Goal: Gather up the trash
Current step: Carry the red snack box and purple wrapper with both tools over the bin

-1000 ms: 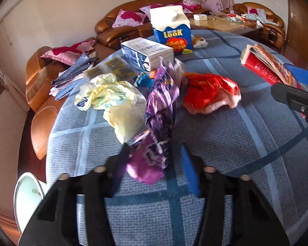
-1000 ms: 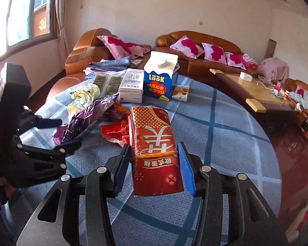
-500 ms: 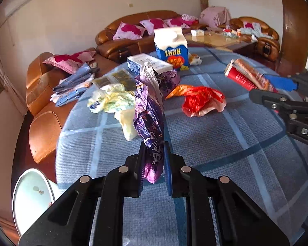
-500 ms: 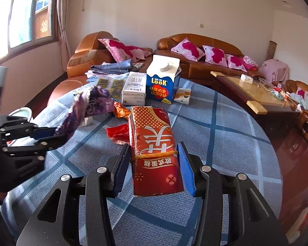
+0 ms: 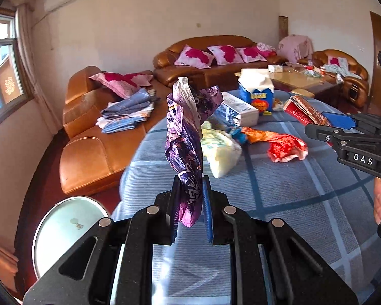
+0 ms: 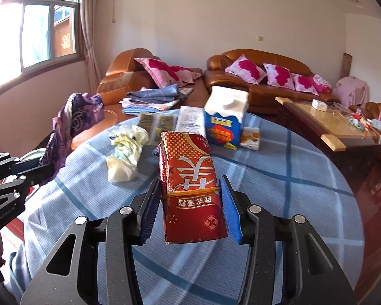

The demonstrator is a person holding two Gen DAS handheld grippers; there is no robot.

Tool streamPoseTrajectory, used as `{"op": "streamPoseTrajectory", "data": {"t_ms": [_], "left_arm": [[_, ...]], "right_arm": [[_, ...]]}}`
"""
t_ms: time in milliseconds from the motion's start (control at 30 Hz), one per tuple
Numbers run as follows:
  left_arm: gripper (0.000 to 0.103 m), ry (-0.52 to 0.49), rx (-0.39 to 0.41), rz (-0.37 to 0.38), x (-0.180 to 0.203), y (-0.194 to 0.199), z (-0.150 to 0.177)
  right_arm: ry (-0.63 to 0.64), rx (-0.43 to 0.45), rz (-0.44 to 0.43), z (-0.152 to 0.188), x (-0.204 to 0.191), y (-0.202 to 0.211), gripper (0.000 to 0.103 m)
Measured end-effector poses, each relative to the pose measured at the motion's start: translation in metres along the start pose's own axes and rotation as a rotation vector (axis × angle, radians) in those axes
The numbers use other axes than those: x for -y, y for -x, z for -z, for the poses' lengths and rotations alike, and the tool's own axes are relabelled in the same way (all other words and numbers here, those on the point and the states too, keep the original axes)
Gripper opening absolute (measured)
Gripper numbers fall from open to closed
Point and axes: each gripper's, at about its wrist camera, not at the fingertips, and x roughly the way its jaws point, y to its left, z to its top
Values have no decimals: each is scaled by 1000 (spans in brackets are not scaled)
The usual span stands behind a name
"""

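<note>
The purple wrapper (image 5: 188, 137) stands up crumpled from the left gripper (image 5: 192, 203), whose jaws have just closed and now pinch its lower end, lifted above the table (image 5: 279, 203) edge. The right gripper (image 6: 190, 203) is clamped half-wide on a flattened red carton (image 6: 190, 178) bound by a rubber band. Only the left wrist view shows the red bag (image 5: 284, 148) and a pale round bin (image 5: 66, 228) on the floor; the right wrist view shows a window (image 6: 38, 30). A blue milk carton (image 6: 224, 124) and a yellow bag (image 6: 125, 152) lie on the blue checked cloth, brown sofas (image 6: 256, 76) behind.
</note>
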Motion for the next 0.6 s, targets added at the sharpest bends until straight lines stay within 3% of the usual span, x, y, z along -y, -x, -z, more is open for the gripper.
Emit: {"op": "streamPoseTrajectory", "data": {"t_ms": [600], "left_arm": [[16,67,-24,-210,-76,22,18]], "right_arm": [[94,46,-152,-29,-83,-37,47]]}}
